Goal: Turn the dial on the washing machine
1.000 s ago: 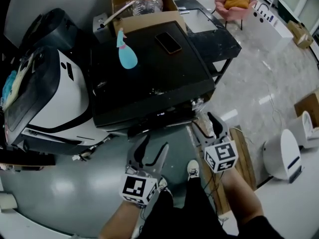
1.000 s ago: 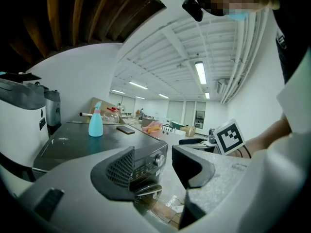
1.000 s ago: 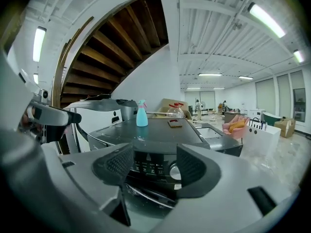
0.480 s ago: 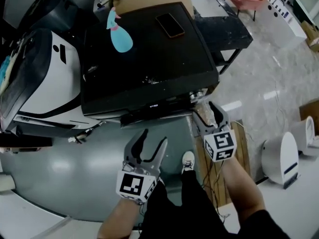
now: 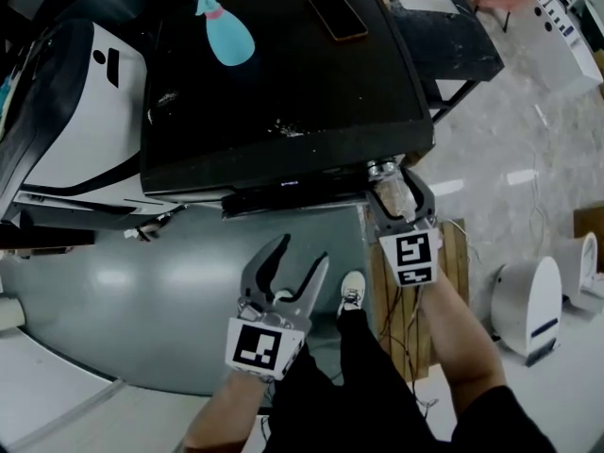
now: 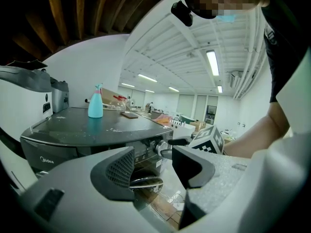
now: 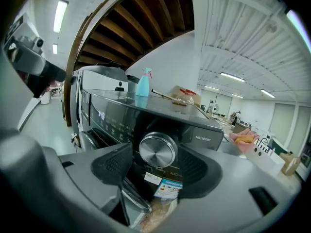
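Note:
The dark washing machine (image 5: 283, 92) fills the upper head view, its control strip facing me. Its silver dial (image 7: 157, 151) sits at the panel's right end, small in the head view (image 5: 381, 169). My right gripper (image 7: 156, 173) is open; its two jaws flank the dial with a gap on each side, as the head view (image 5: 397, 185) also shows. My left gripper (image 5: 293, 270) is open and empty, held lower in front of the machine's door. From the left gripper view (image 6: 153, 168) the dial (image 6: 160, 148) lies beyond the jaws, next to the right gripper's marker cube (image 6: 207, 141).
A blue spray bottle (image 5: 226, 28) and a phone (image 5: 338, 15) lie on the machine's top. A white and black appliance (image 5: 71, 111) stands to the left. A wooden pallet (image 5: 456, 253) and a white rounded device (image 5: 528, 300) are on the floor at right. My shoe (image 5: 351, 292) shows below.
My right gripper has moved forward and up until its jaws stand round the dial. The left gripper has stayed low and open. The machine now looms closer in the head view.

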